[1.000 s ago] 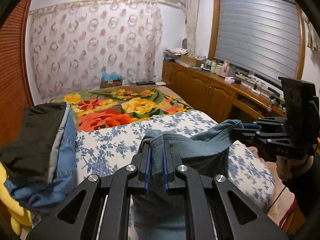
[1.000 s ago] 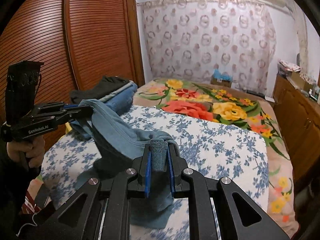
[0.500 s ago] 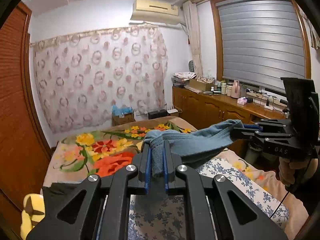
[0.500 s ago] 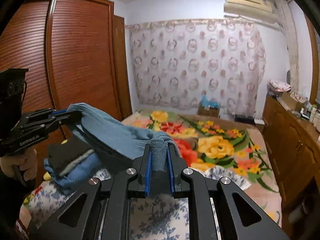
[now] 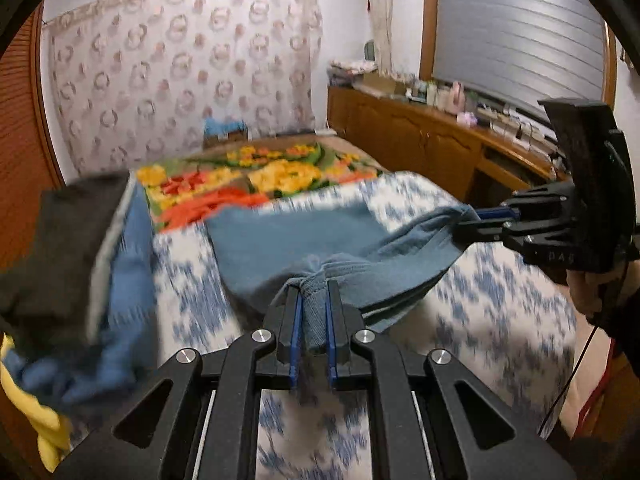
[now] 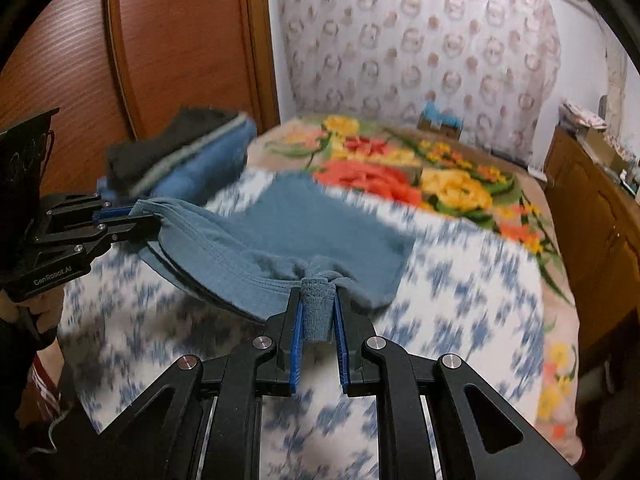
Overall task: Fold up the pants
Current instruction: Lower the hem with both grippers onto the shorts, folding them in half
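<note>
Right wrist view reads "GenRobot.AI" on the left gripper (image 6: 136,216); both it and the right gripper (image 6: 318,312) have their jaws clamped on soft, ribbed blue pants (image 6: 320,224).

Both my feeds are dim indoor light, heavy fisheye with black corners, and the bed (image 5: 500,312) is motion-smeared while the tongs stay sharp.

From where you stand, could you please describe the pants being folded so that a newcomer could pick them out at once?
Start at the bed, on the blue-and-white floral cover nearer than the bright flower blanket. The blue-grey pants lie spread there, their near edge lifted between the left gripper and right gripper. Unlike the folded clothes stack by the wardrobe, they are unfolded and pinched at both ends.
</note>
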